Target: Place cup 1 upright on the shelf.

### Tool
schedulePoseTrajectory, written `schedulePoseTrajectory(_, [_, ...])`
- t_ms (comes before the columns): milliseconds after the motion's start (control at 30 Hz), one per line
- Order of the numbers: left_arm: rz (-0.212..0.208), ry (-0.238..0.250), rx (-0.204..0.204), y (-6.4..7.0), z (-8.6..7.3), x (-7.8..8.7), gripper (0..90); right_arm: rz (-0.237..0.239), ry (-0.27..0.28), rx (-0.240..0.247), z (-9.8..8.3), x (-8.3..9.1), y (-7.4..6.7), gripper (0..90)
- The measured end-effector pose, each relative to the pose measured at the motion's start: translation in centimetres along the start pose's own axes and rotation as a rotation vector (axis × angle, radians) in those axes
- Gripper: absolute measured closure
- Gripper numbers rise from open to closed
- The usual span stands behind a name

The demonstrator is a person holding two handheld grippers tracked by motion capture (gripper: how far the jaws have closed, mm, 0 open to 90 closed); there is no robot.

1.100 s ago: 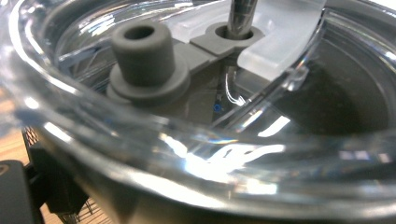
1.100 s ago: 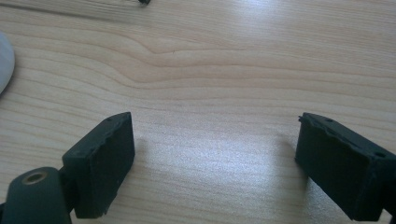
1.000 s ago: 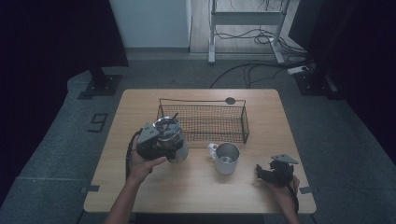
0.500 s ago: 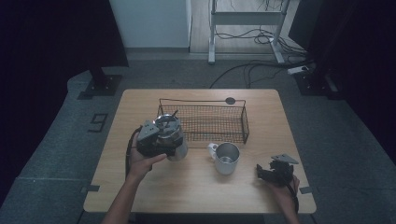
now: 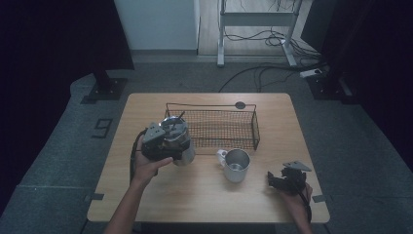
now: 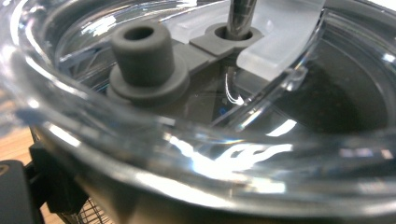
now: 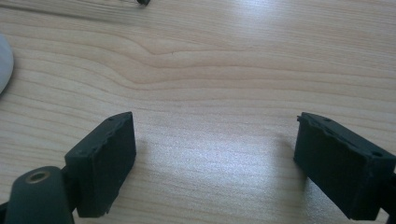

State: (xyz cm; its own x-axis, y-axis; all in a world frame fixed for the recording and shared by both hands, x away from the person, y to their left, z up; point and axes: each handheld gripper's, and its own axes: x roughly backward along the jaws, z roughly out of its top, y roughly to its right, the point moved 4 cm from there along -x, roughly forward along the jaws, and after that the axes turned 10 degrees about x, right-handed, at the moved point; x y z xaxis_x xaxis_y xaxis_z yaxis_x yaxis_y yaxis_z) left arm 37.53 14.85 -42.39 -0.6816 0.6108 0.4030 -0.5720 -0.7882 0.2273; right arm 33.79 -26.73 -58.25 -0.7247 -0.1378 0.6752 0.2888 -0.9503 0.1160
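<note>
While the light wooden worktop [image 5: 204, 204] carries few things, they can be counted from the high view: one black wire basket [image 5: 214, 127], one metal mug with a handle [image 5: 235, 165], one steel tumbler with a clear plastic lid [image 5: 178, 139] and two hand-held grippers.

The wire basket stands at the far middle of the worktop. The mug stands just in front of the basket, near its right end, upright and open. The tumbler is at the left end of the basket, beside the left hand-held gripper [image 5: 163, 141]. The right hand-held gripper [image 5: 285, 179] rests well to the right of the mug.

The left gripper view brings the clear lid [image 6: 261, 154] very close, with one grey rubber plug [image 6: 142, 53] and one metal straw [image 6: 239, 16] through a hole; whether this gripper pinches the tumbler I cannot tell. The right gripper view shows two black jaws spread wide over bare wood.
</note>
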Motion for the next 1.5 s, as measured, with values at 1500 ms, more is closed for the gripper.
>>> schedulePoseTrajectory(1500, [0.008,0.015,-0.021,0.2,2.9,-0.4,4.2,0.001,-0.002,0.001,0.0,0.0,0.0,12.5])
